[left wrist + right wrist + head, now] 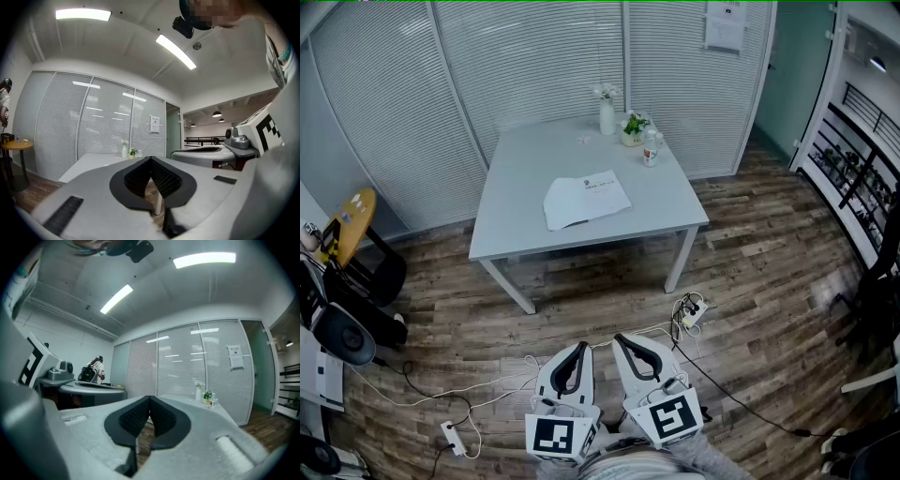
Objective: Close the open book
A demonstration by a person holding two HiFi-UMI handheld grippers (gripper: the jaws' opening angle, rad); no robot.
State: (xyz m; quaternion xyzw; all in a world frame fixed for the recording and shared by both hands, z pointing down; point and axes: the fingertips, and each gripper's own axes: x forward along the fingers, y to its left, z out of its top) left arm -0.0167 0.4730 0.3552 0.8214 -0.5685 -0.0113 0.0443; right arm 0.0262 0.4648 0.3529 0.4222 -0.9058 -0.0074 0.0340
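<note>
An open book (pixel 586 199) with white pages lies flat near the front middle of the light grey table (pixel 520 164). Both grippers are low in the head view, well short of the table and over the wooden floor. My left gripper (pixel 582 345) has its jaws pressed together with nothing between them, and so does my right gripper (pixel 619 337) beside it. The left gripper view shows the closed left gripper (pixel 150 158) pointing level at the table (pixel 89 164). The right gripper view shows the closed right gripper (pixel 150 397). I cannot make out the book in either gripper view.
A white vase (pixel 607 112), a small potted plant (pixel 633 127) and a bottle (pixel 651 150) stand at the table's far edge. Power strips and cables (pixel 694 314) lie on the floor ahead. A yellow round stand (pixel 352 220) and chairs (pixel 347 328) are at the left.
</note>
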